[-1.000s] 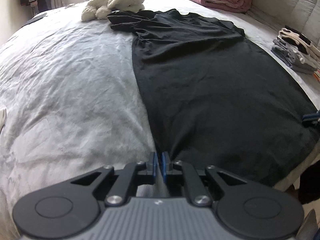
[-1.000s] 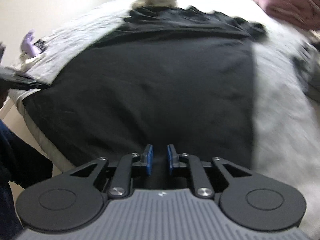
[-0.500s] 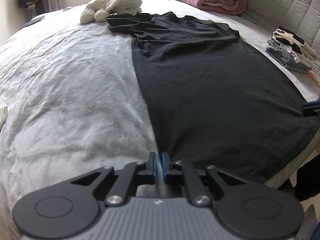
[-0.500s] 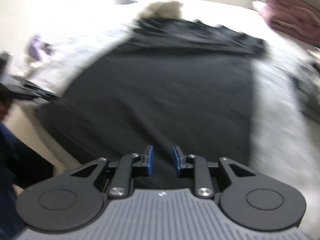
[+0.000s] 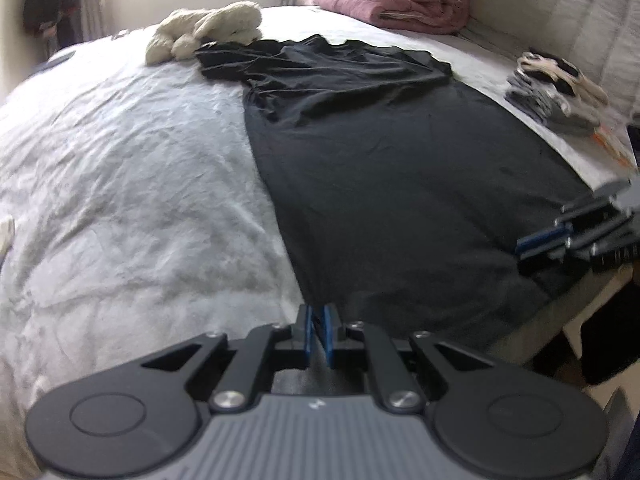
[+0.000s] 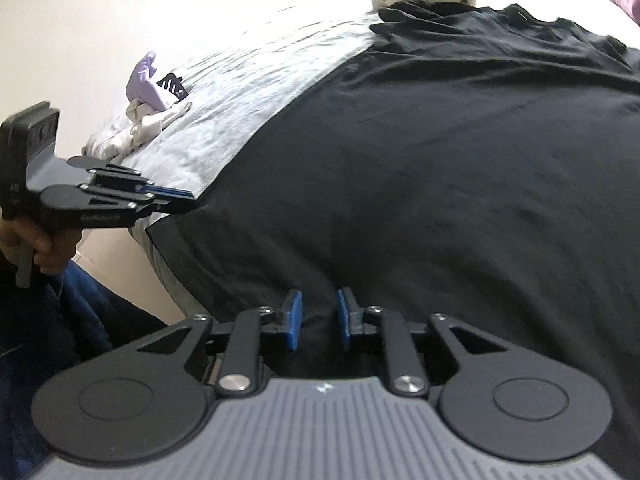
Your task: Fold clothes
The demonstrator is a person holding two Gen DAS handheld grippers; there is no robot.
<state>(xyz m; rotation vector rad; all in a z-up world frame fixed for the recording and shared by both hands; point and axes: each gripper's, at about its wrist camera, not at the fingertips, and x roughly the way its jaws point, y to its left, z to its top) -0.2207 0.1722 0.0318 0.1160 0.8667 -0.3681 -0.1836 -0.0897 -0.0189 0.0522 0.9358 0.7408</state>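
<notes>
A black T-shirt (image 5: 392,168) lies spread flat on the grey bedspread (image 5: 120,184), hem toward me, collar at the far end. My left gripper (image 5: 317,332) is nearly shut at the hem's left corner, pinching the fabric edge; it also shows in the right wrist view (image 6: 176,198). My right gripper (image 6: 319,320) is open, its blue pads astride the hem near the shirt's (image 6: 440,168) right part. It shows from the side in the left wrist view (image 5: 536,240) over the shirt's right edge.
A cream plush toy (image 5: 204,28) lies by the shirt's far sleeve. A folded pink blanket (image 5: 400,0) sits at the back. A stack of folded clothes (image 5: 556,92) is at the right. Crumpled white and lilac cloth (image 6: 152,100) lies at the bed's left edge.
My right gripper has opened wider and swung left across the hem. My left gripper stayed clamped at the hem corner and tilted up slightly.
</notes>
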